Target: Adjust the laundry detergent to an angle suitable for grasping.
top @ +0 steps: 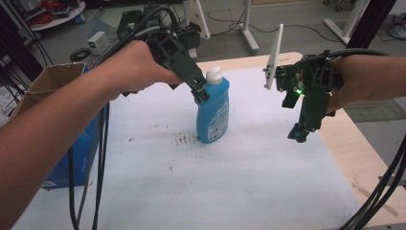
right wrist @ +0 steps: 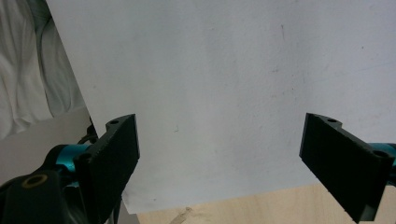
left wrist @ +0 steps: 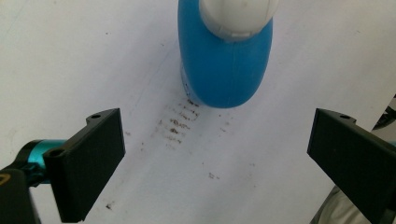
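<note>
White sheet-covered table (top: 268, 182): we see the blue plastic detergent bottle with white cap (top: 213, 108) upright mid-table, ungrasped. Left gripper (left wrist: 215, 158) hovers above its cap, jaws wide apart; right gripper (top: 300, 132) hangs apart, also spread. Grasp judged pending.

I see a bright blue bottle (top: 213, 112) with a white cap (top: 214, 75) and a pale label printed in blue. The sheet (top: 249, 158) under it is white, smudged with dark brown specks. My left gripper (left wrist: 215, 158) and right gripper (right wrist: 219, 163) are black with teal joints. The table (top: 342, 139) edge is light wood; the box (top: 52, 79) is brown cardboard.
</note>
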Demonstrator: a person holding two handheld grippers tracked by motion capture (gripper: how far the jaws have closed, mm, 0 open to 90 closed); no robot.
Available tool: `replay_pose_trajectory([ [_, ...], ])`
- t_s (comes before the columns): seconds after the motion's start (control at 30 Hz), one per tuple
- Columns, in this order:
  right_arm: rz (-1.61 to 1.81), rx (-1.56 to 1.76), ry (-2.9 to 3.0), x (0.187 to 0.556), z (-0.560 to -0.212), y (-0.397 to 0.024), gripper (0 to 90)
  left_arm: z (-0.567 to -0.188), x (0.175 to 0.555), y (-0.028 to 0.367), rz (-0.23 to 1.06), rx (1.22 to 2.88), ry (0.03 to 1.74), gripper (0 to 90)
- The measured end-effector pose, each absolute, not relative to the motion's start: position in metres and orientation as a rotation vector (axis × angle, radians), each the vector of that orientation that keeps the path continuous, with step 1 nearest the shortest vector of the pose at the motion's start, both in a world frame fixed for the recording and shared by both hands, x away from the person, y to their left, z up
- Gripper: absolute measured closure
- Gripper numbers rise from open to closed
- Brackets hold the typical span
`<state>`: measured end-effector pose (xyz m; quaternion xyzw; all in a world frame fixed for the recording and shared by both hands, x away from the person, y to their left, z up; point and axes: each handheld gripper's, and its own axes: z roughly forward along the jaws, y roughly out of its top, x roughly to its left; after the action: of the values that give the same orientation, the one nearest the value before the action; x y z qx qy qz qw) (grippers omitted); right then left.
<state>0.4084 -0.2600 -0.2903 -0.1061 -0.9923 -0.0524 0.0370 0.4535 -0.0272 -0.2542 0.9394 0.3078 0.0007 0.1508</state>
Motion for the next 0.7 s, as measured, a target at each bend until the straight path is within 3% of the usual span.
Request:
replay_pose_trajectory([
  [0.7, -0.167, -0.333, -3.043, 0.409, -0.291, -0.262, 11.5, -0.252, 0.457, -0.04, 0.023, 2.606, 0.86, 4.1],
])
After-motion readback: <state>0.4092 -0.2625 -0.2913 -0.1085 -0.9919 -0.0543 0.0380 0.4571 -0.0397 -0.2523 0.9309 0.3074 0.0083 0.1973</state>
